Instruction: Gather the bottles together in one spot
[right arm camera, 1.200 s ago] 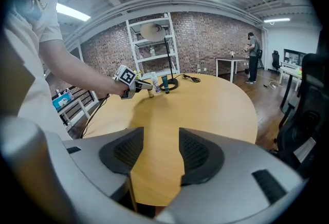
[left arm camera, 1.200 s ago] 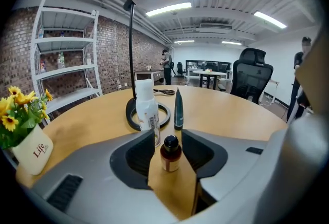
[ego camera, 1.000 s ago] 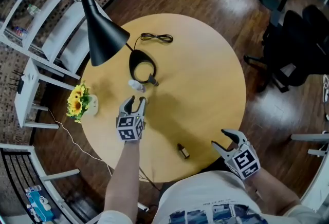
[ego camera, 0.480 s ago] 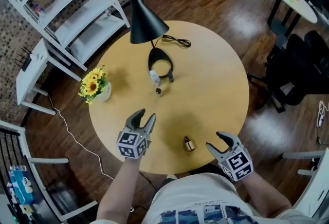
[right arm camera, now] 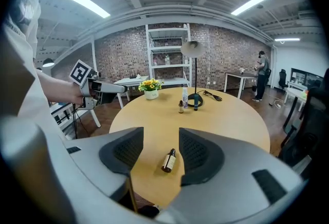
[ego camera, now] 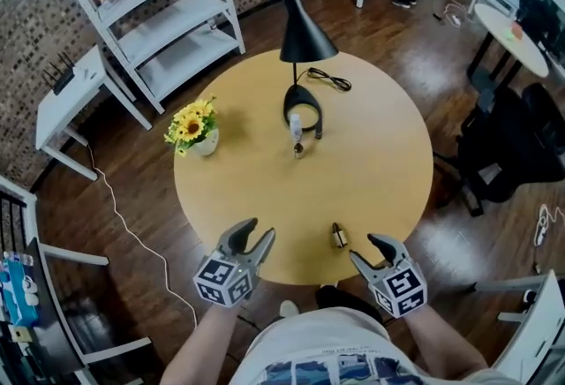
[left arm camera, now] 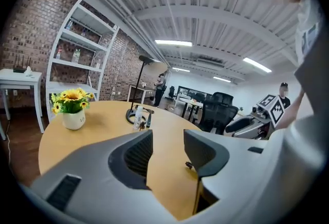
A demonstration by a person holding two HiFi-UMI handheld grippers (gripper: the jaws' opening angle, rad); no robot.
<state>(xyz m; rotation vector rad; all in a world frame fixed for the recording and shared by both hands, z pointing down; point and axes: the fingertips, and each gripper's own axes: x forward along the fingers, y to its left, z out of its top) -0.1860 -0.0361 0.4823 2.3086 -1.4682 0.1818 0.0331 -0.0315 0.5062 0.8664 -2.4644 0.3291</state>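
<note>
Near the lamp base, a white bottle [ego camera: 295, 122] and a small brown bottle [ego camera: 299, 149] stand close together; both also show in the right gripper view, the white bottle [right arm camera: 185, 97] and the small brown one [right arm camera: 181, 108]. Another brown bottle [ego camera: 338, 236] lies on its side near the table's front edge, and in the right gripper view this lying bottle [right arm camera: 168, 160] is just beyond the jaws. My left gripper [ego camera: 251, 238] is open and empty over the front edge. My right gripper [ego camera: 372, 252] is open and empty, just short of the lying bottle.
A black lamp [ego camera: 305, 37] with a ring base [ego camera: 304, 102] and cord stands at the table's [ego camera: 380, 154] far side, with a dark pen-like item [ego camera: 317, 134] beside it. A pot of yellow flowers [ego camera: 194, 125] sits at the left. White shelving [ego camera: 159, 12] and office chairs [ego camera: 508, 149] surround the table.
Both grippers have drawn back toward me, from over the table to its front edge. The left one has left the two bottles by the lamp. The head view now takes in more of the room.
</note>
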